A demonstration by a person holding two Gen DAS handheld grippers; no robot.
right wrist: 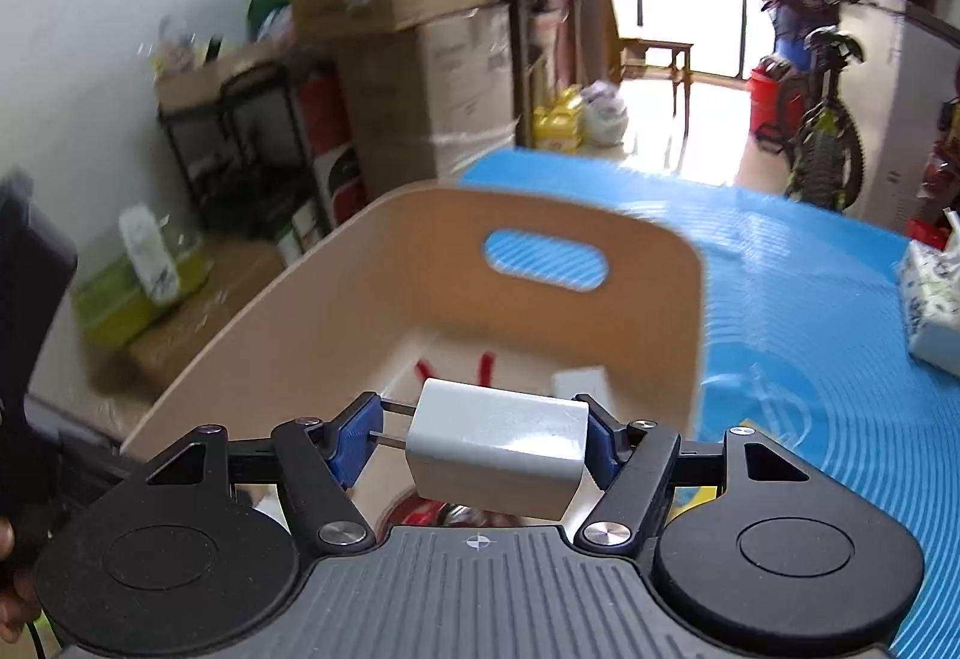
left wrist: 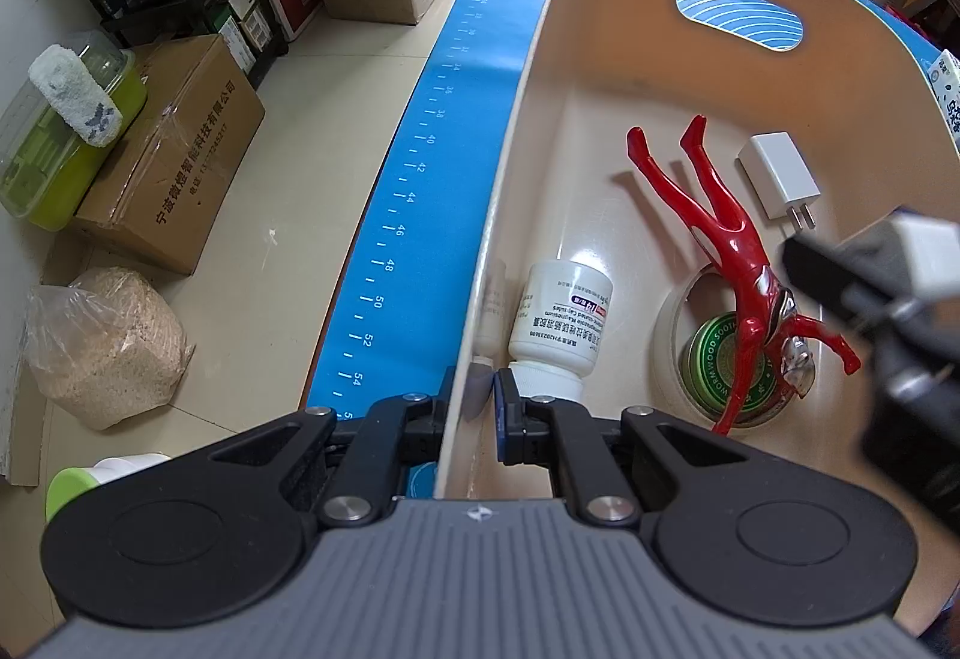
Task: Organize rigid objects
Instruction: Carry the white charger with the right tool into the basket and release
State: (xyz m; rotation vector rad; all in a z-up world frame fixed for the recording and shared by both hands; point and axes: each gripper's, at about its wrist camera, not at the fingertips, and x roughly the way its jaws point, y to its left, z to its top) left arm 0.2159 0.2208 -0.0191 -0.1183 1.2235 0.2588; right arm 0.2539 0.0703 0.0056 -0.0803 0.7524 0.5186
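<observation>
Right hand carries a white charger toward the bin while the left steadies its wall.

The right gripper (right wrist: 480, 440) pinches the white charger (right wrist: 498, 455) end to end, prongs against one blue pad, long axis crosswise between the fingers. The beige bin (right wrist: 336, 299) lies just ahead and below (its handle slot faces the camera), so the drop is probably forward and down. The left gripper (left wrist: 480, 401), aimed steeply down, has its fingers clamped on the bin's near wall. Inside lie a second charger (left wrist: 780, 179), a red figure (left wrist: 729, 239), a white bottle (left wrist: 561, 320) and a green tin (left wrist: 726, 365).
</observation>
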